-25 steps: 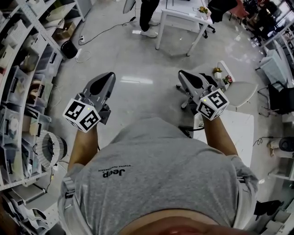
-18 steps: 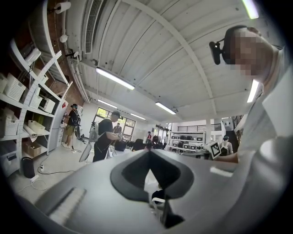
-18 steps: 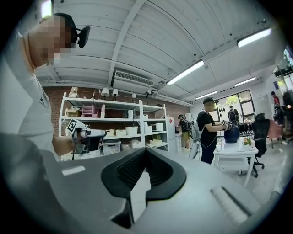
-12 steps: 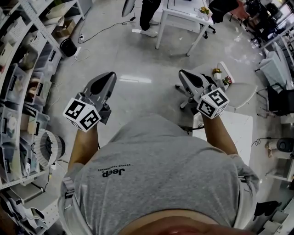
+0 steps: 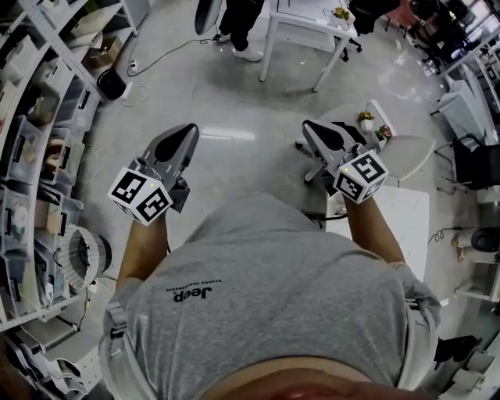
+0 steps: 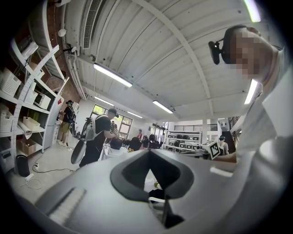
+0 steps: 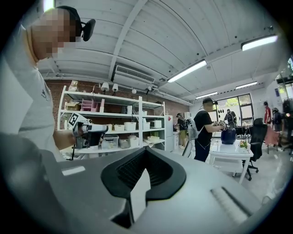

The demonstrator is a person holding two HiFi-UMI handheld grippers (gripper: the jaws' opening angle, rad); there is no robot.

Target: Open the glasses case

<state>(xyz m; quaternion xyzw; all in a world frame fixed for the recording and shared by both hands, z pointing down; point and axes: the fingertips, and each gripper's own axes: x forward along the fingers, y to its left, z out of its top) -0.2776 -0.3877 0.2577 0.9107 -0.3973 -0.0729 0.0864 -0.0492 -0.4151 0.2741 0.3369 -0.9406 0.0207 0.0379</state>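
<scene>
No glasses case shows in any view. In the head view my left gripper (image 5: 186, 131) and right gripper (image 5: 314, 130) are held out level in front of the person's grey shirt, above the floor. Each comes to a closed point with nothing between its jaws. The left gripper view shows its own shut jaws (image 6: 149, 151), with the right gripper's marker cube (image 6: 211, 149) off to the right. The right gripper view shows its own shut jaws (image 7: 145, 151), with the left gripper (image 7: 89, 132) in front of the shelves.
Storage shelves (image 5: 43, 125) with bins line the left side. A white table (image 5: 306, 30) stands far ahead, with a person (image 5: 236, 23) beside it. An office chair (image 5: 319, 167) and another white table (image 5: 408, 226) are below and right of the right gripper. A cable (image 5: 166, 53) lies on the floor.
Both grippers stay where they were, still shut. Only the head view has shifted a little, sliding the room slightly up and left.
</scene>
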